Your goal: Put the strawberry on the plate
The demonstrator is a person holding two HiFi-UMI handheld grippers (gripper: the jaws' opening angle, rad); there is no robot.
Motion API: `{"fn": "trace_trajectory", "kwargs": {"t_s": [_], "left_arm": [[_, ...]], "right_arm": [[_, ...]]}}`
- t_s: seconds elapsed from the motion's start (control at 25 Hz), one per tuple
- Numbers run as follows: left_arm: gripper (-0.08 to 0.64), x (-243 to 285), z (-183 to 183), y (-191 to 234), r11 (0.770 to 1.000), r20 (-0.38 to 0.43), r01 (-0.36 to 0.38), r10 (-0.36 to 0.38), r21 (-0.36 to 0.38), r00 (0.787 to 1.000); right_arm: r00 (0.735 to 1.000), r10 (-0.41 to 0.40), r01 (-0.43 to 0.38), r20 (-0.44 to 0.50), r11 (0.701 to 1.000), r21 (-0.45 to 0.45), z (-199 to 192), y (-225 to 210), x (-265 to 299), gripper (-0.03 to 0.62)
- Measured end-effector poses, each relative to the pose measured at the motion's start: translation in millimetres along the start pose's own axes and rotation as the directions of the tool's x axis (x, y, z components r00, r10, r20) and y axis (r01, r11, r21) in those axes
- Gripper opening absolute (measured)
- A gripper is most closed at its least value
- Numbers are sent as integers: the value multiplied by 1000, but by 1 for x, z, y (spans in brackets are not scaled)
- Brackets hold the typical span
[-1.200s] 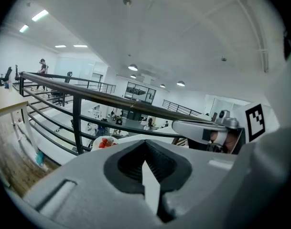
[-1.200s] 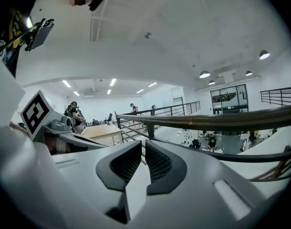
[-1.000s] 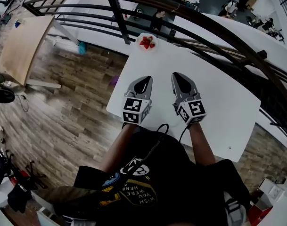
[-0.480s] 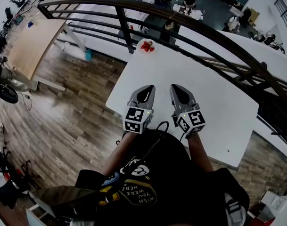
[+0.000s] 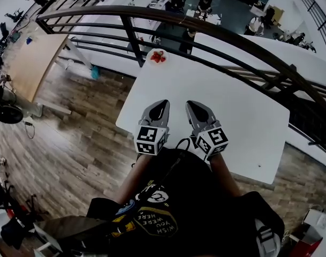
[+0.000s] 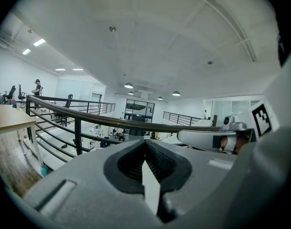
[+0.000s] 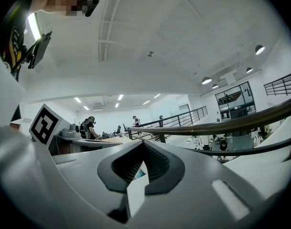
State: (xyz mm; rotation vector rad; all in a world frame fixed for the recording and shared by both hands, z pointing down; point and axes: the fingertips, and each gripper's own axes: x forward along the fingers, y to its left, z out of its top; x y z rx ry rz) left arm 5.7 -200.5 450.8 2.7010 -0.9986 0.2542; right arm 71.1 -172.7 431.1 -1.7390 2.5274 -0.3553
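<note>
Head view: The task's thing, the red strawberries (image 5: 158,56), appears as a small cluster of glossy red pieces. It is too small here for you to count them. They lie on the small round white plate (image 5: 150,61), which sits at the far corner of the white rectangular table (image 5: 243,106), just beside the dark curved metal railing (image 5: 216,30). Your left gripper (image 5: 163,103) and right gripper (image 5: 191,104) lie side by side at the near edge of the table, well apart from the plate, tips pointing away from you.

Compared with one second earlier, the plate holds the same far corner and both grippers keep their places at the near edge. Only the framing differs: the plate now appears slightly lower and further left.

Left gripper view: The jaws are closed, tip against tip, with nothing between them. The camera looks over the railing toward the ceiling.

Right gripper view: The jaws are fully closed and hold nothing. Only a sliver of light background shows through the hollow behind the tips.
</note>
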Motion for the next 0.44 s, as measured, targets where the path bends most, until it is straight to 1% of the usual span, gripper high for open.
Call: {"fn": "trace_trajectory", "kwargs": {"t_s": [0.24, 0.44], "left_arm": [[5, -4, 2, -3, 1000, 2, 11, -11, 9, 1000], [5, -4, -5, -3, 1000, -14, 0, 0, -9, 1000]], "right_arm": [[1000, -7, 7, -2, 1000, -2, 2, 0, -2, 3], [1000, -4, 4, -11, 1000, -4, -3, -1, -1, 3]]}}
